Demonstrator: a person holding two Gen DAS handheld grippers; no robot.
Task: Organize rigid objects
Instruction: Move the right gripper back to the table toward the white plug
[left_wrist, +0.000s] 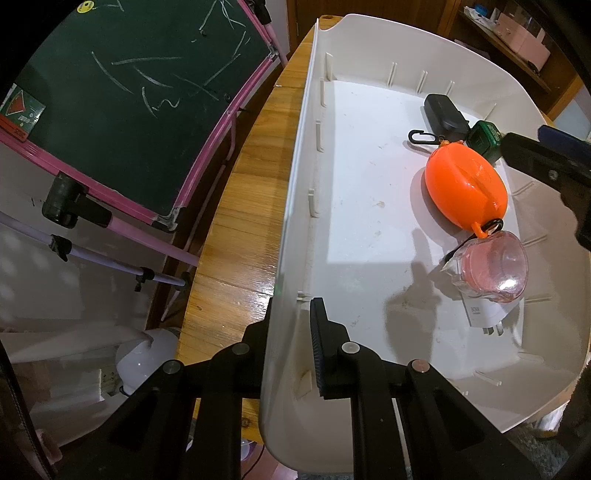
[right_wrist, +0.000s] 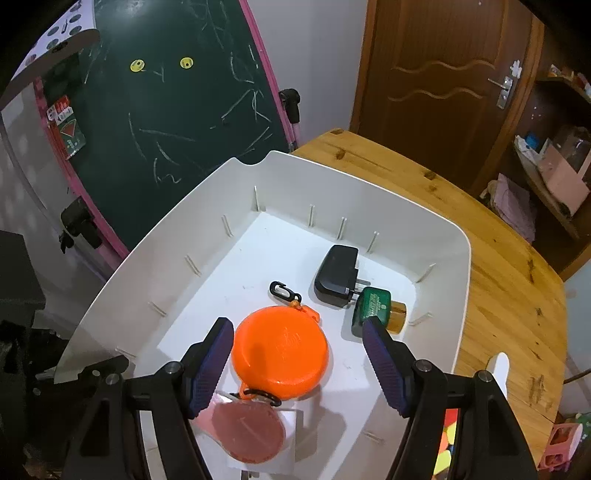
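Observation:
A white plastic bin (left_wrist: 291, 206) stands on a wooden table (left_wrist: 240, 221). My left gripper (left_wrist: 291, 350) is shut on the bin's near-left wall, one finger outside and one inside. In the bin lie an orange round case (left_wrist: 465, 188) with a black clip, a black plug adapter (left_wrist: 443, 114), a green box (left_wrist: 484, 136), a clear pink case (left_wrist: 491, 266) and a white charger (left_wrist: 484, 314). My right gripper (right_wrist: 299, 365) is open and empty above the orange case (right_wrist: 280, 354), the pink case (right_wrist: 247, 432) just below it. It also shows in the left wrist view (left_wrist: 546, 162).
A green chalkboard with a pink frame (left_wrist: 122, 96) stands left of the table. A brown door (right_wrist: 439, 85) and shelves (right_wrist: 554, 177) are behind. The bin's wall (right_wrist: 461, 295) rises at the right, with bare table (right_wrist: 509, 280) beyond it.

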